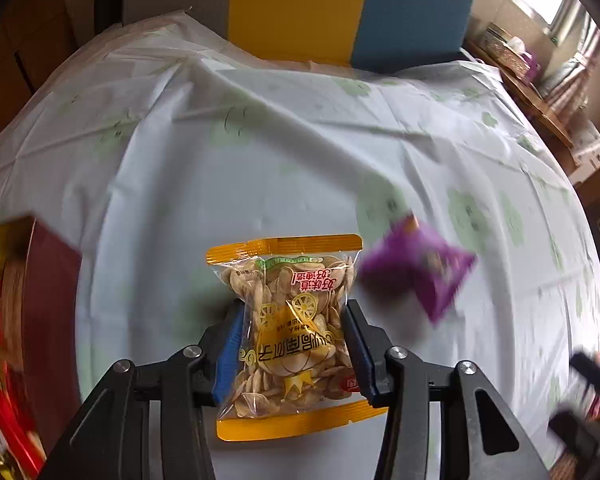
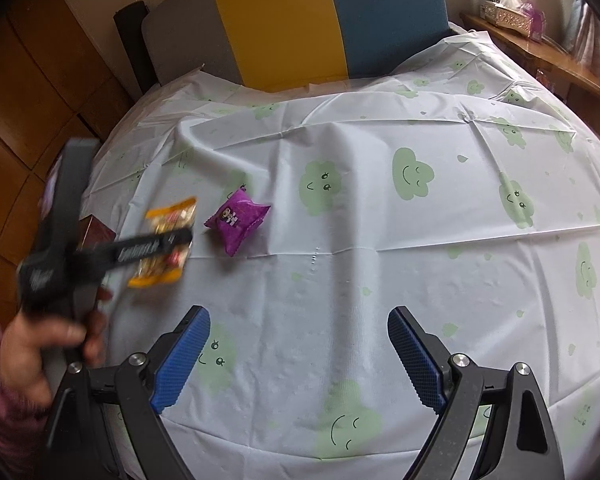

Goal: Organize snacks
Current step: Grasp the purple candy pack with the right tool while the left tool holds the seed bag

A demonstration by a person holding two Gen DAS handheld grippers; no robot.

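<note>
A clear packet of pumpkin seeds (image 1: pixel 296 340) with yellow ends sits between the blue pads of my left gripper (image 1: pixel 293 304). The pads press on its two sides and pinch it at the waist. In the right wrist view the same packet (image 2: pixel 172 214) is blurred, with a dark finger of the left gripper (image 2: pixel 176 244) across it. A purple snack packet (image 1: pixel 416 268) lies on the cloth just right of it, apart (image 2: pixel 238 220). My right gripper (image 2: pixel 298 316) stands open over bare cloth, nearer than both packets, with nothing between its pads.
A white cloth with green clouds (image 2: pixel 380 240) covers the surface. A red and gold box (image 1: pixel 20 320) stands at the left edge. Yellow and blue padded panels (image 2: pixel 324 20) rise behind. A wooden shelf with a tissue box (image 2: pixel 512 12) is at far right. A person's hand (image 2: pixel 40 352) holds the left gripper.
</note>
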